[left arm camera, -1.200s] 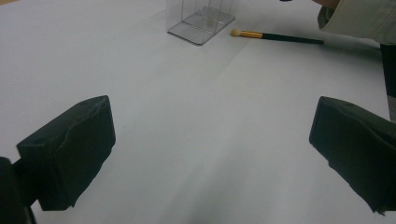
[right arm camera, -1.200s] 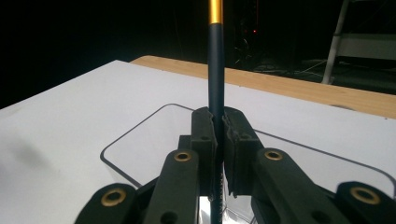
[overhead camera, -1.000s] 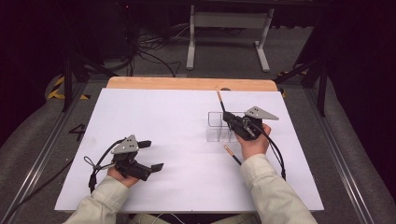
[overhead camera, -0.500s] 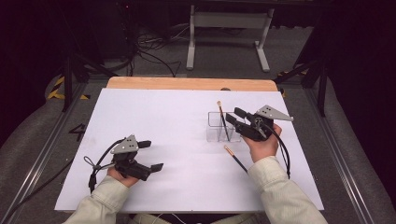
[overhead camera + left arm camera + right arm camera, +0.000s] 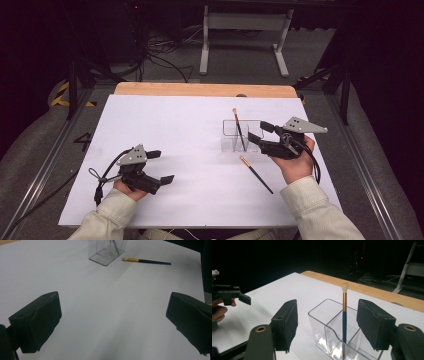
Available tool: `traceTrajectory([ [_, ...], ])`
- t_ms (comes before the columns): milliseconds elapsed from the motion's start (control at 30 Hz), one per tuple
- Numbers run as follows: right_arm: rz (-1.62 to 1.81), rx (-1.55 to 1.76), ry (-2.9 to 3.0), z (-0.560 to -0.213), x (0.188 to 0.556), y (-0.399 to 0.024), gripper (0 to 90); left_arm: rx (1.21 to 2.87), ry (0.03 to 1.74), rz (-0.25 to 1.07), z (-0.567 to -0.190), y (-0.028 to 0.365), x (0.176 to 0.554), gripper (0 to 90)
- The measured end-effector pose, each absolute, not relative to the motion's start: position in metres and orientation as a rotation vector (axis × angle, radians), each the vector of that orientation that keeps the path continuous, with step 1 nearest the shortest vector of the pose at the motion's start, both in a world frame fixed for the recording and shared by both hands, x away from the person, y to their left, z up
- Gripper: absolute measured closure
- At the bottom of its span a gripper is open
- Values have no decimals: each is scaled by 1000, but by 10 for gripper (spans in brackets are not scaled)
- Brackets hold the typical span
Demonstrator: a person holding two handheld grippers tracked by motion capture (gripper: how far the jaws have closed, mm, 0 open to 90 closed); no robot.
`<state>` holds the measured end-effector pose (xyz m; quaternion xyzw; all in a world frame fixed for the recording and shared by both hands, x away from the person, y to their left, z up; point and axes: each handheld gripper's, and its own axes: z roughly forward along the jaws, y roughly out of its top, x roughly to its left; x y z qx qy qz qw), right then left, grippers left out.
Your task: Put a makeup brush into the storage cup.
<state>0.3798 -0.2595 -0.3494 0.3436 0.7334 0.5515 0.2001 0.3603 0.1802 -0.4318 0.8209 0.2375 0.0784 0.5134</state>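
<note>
Left: the left gripper (image 5: 159,166) rests low over the near-left part of the white tabletop (image 5: 175,130), held in the person's left hand (image 5: 129,186). Its jaws stand wide apart with bare tabletop between them, as the left gripper view confirms (image 5: 112,322); it holds nothing.

Centre: a clear plastic organizer (image 5: 239,136) with several compartments stands on the tabletop toward the right. One makeup brush (image 5: 239,129), dark-handled with a gold ferrule and pale bristles, stands in it with the bristle end up, leaning slightly toward the far-left. In the right gripper view the same brush (image 5: 344,315) rises upright from a rear compartment of the organizer (image 5: 324,325). A second brush (image 5: 256,174) of the same kind lies flat on the tabletop just in front of the organizer, apart from it, bristle end nearest the organizer; the left gripper view shows it (image 5: 146,261) beside the organizer (image 5: 106,251).

Right: the right gripper (image 5: 259,132), held in the right hand (image 5: 295,162), hovers just to the right of the organizer, pointing at it. Its jaws have just been opening and now stand partly apart; the standing brush appears between them from behind, but the pads do not touch it.
</note>
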Motion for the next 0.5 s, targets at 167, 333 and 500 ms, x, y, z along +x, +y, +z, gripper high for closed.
traceTrajectory([
  [167, 1479, 953, 2117, -343, 375, -264, 282, 1980, 565, 192, -430, 182, 359, 8],
  [333, 1410, 946, 2184, -337, 373, -266, 235, 1982, 582, 204, -430, 187, 359, 5],
  [500, 1341, 961, 2241, -335, 374, -269, 195, 1977, 593, 201, -430, 189, 358, 5],
])
